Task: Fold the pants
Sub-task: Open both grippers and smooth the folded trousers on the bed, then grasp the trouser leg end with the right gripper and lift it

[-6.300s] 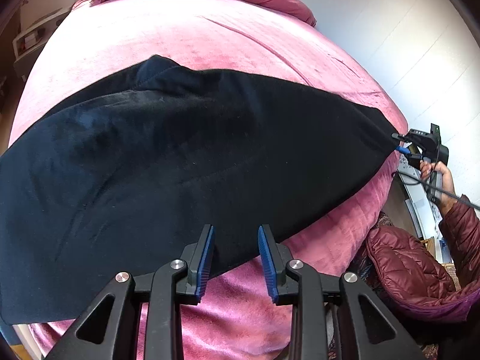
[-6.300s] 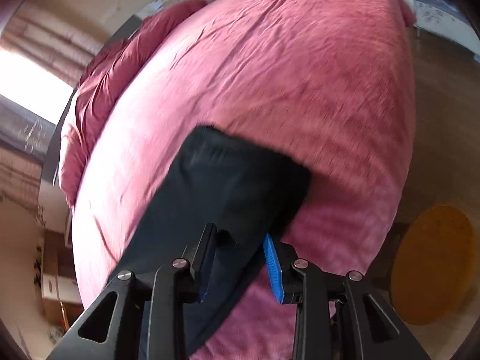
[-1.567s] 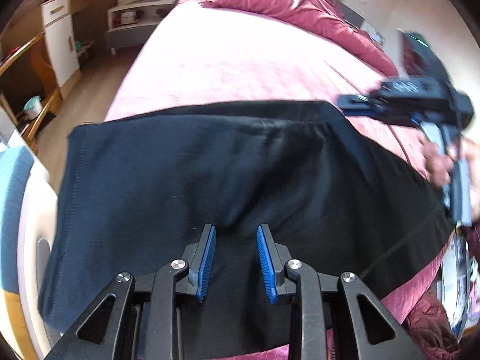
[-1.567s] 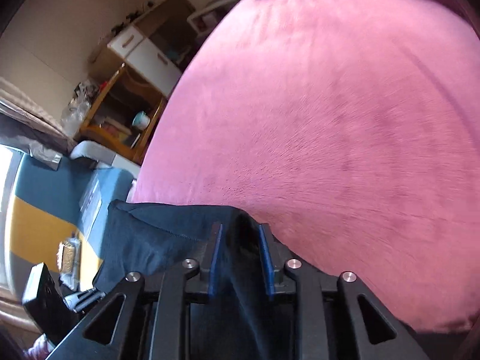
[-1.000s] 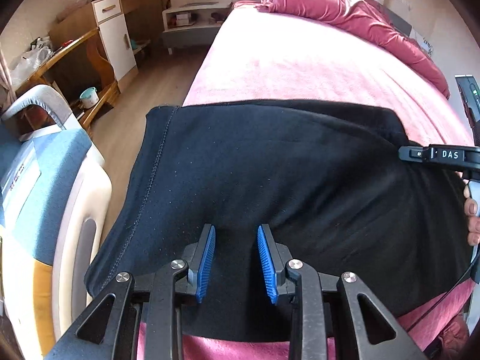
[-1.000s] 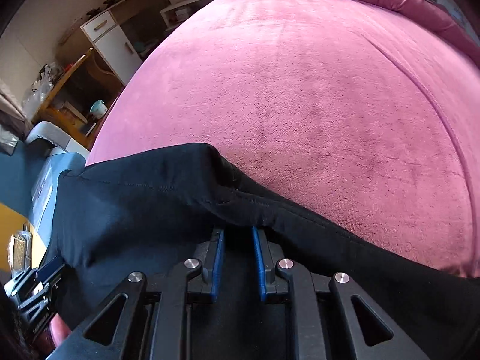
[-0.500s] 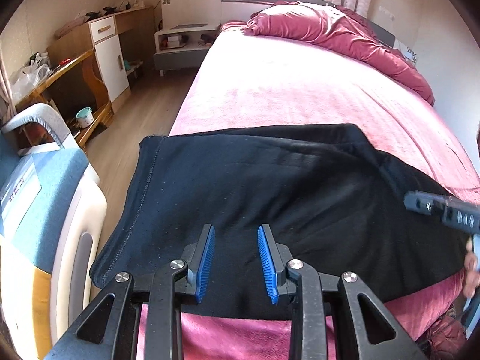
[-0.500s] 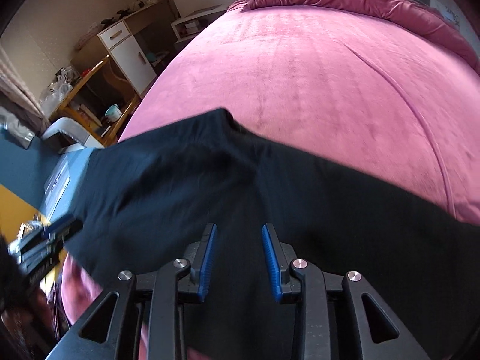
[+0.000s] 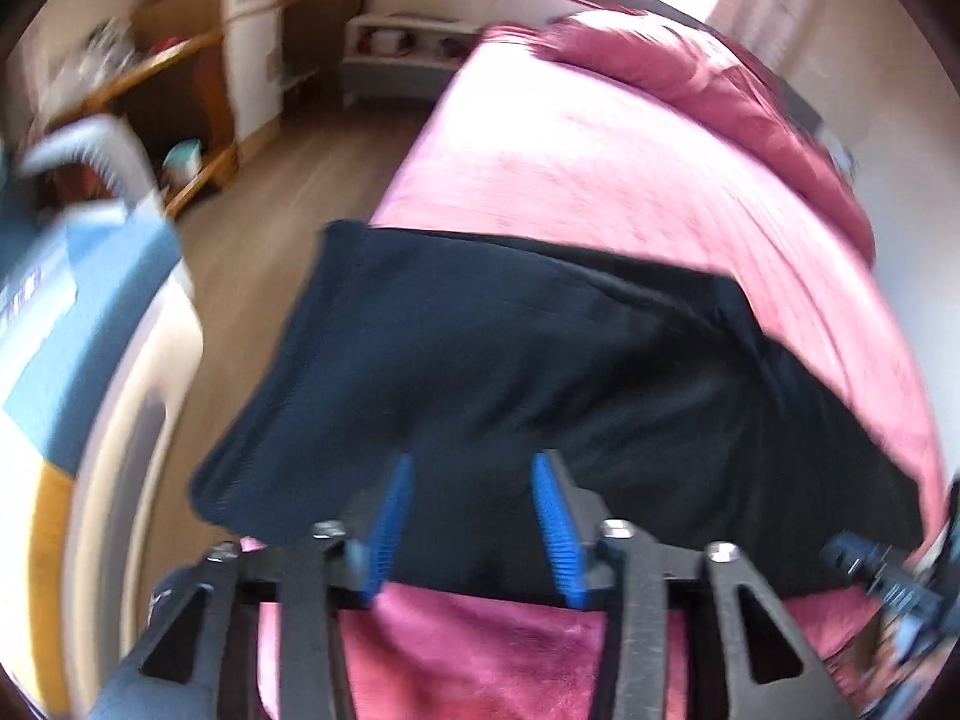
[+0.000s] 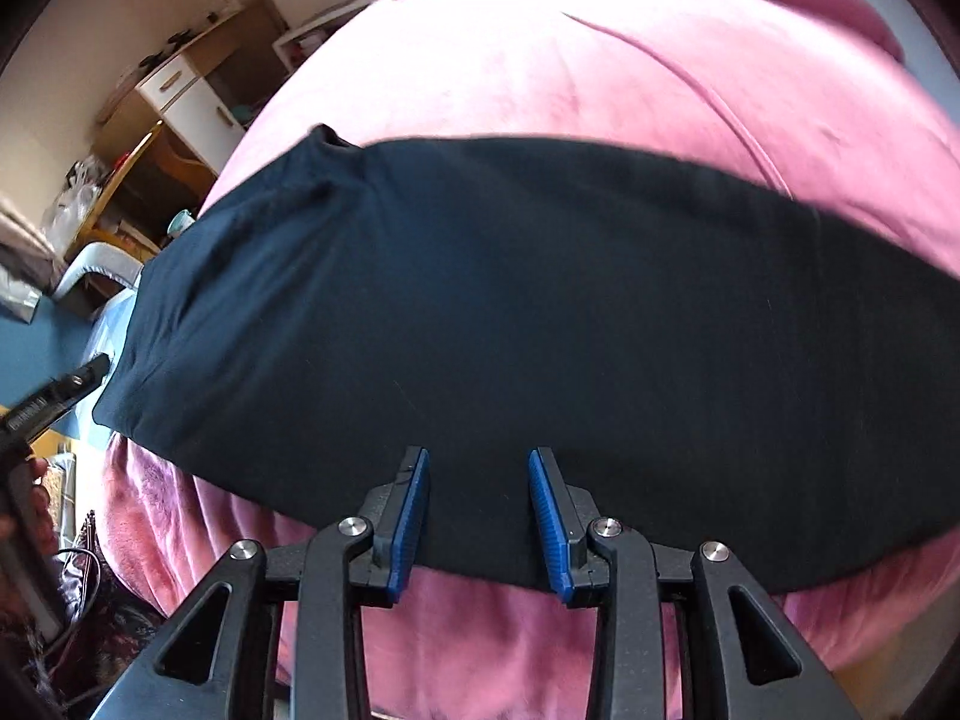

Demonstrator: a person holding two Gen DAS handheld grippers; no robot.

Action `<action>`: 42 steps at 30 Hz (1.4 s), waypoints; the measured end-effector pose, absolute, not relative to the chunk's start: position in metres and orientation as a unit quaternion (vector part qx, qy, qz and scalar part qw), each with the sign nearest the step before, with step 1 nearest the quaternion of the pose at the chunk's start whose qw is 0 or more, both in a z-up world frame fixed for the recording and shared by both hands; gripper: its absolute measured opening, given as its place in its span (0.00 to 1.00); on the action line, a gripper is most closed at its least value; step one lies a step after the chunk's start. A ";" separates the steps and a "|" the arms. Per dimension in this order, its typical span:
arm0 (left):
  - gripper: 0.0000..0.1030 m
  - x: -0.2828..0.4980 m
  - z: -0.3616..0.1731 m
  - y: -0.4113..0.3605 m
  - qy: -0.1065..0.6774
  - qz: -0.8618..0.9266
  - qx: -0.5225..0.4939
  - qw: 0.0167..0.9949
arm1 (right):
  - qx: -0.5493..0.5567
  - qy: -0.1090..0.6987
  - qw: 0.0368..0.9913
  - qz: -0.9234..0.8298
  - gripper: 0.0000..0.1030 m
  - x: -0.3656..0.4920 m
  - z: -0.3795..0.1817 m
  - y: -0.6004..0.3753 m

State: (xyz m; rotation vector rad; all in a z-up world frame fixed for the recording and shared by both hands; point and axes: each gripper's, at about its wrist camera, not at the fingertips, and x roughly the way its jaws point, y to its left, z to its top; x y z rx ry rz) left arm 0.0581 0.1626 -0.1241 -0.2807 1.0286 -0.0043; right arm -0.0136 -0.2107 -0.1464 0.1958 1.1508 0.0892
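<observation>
Now both grippers hang over the pink bed (image 10: 540, 60), left gripper (image 9: 474, 516) and right gripper (image 10: 480, 510) each just opened, jaws apart, nothing pinched. Black pants (image 10: 540, 312) lie flat across the bed ahead of them. Wooden shelves (image 9: 198, 90) stand beyond, left.

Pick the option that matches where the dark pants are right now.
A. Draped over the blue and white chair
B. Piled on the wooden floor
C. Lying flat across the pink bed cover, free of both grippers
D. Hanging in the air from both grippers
C: the pants lie spread on the pink bed cover, and the pads of the left gripper and the right gripper stand apart with no cloth pinched.
</observation>
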 end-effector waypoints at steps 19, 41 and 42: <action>0.56 0.053 -0.200 0.298 0.548 0.057 -0.404 0.731 | 0.110 0.541 0.833 0.044 0.44 -0.014 -0.157 -0.214; 0.31 0.061 -0.149 0.266 0.505 0.137 -0.197 0.829 | 0.220 0.515 0.828 0.029 0.52 -0.018 -0.143 -0.274; 0.32 0.060 -0.141 0.264 0.493 0.134 -0.194 0.837 | 0.236 0.509 0.827 0.019 0.52 -0.023 -0.139 -0.288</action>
